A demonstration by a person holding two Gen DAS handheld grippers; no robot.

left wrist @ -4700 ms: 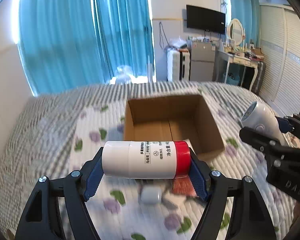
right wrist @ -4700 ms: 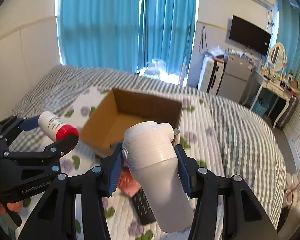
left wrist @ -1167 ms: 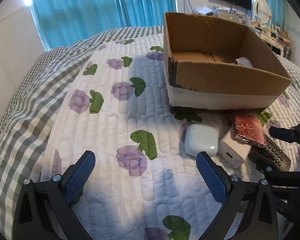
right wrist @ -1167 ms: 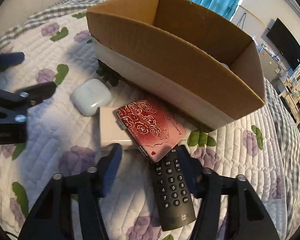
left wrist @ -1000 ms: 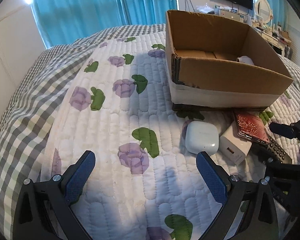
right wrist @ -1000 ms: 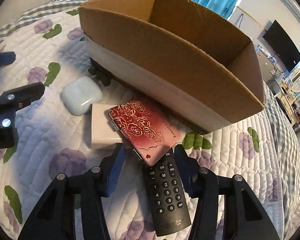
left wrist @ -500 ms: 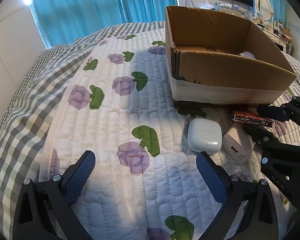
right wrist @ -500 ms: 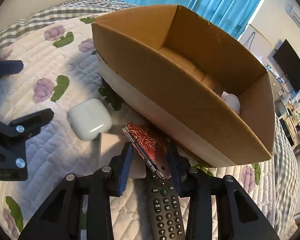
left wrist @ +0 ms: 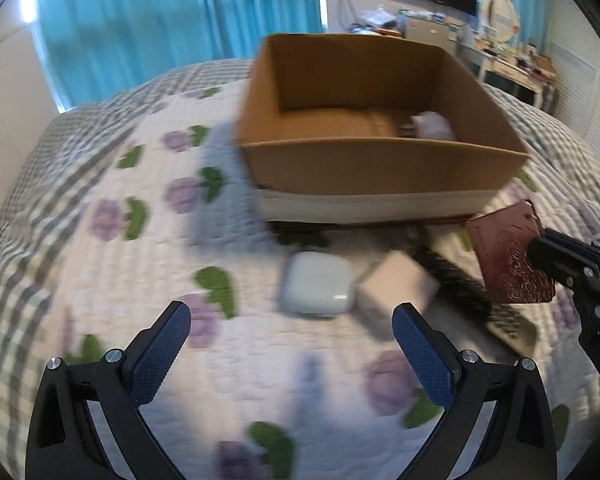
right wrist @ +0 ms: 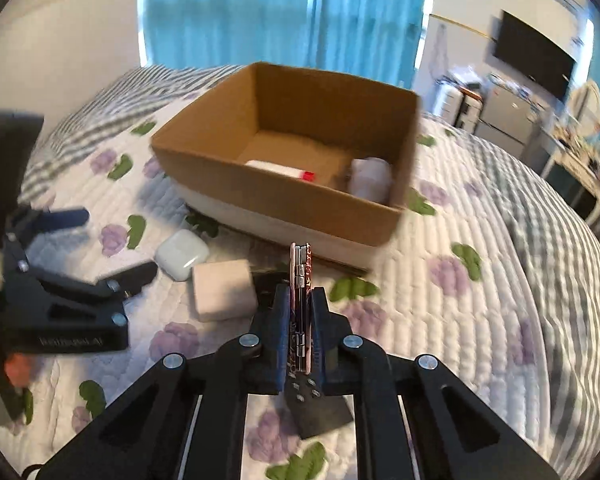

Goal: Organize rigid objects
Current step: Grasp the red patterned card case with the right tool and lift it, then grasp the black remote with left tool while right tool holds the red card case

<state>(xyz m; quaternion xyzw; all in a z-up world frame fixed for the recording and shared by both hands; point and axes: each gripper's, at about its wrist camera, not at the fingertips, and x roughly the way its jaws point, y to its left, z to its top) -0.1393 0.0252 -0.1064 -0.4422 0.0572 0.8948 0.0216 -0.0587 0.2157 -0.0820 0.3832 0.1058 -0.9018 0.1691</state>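
Observation:
My right gripper (right wrist: 300,296) is shut on a flat red rose-patterned case (right wrist: 301,268), held on edge above the bed; it also shows in the left wrist view (left wrist: 508,256). My left gripper (left wrist: 292,320) is open and empty, just short of a white earbud case (left wrist: 316,284) and a white charger block (left wrist: 396,288). A cardboard box (right wrist: 268,192) stands beyond them, holding a white bottle with a red cap (right wrist: 280,170) and a white device (right wrist: 370,178). A black remote (left wrist: 496,312) lies under the lifted red case.
Everything rests on a quilted floral bedspread (left wrist: 100,240) over a checked blanket. Blue curtains, a TV and a cluttered dresser stand beyond the bed. The left gripper's body (right wrist: 60,300) is at the left of the right wrist view.
My right gripper has closed on the red case and lifted it off the remote and charger, turning it on edge. My left gripper has moved closer to the earbud case.

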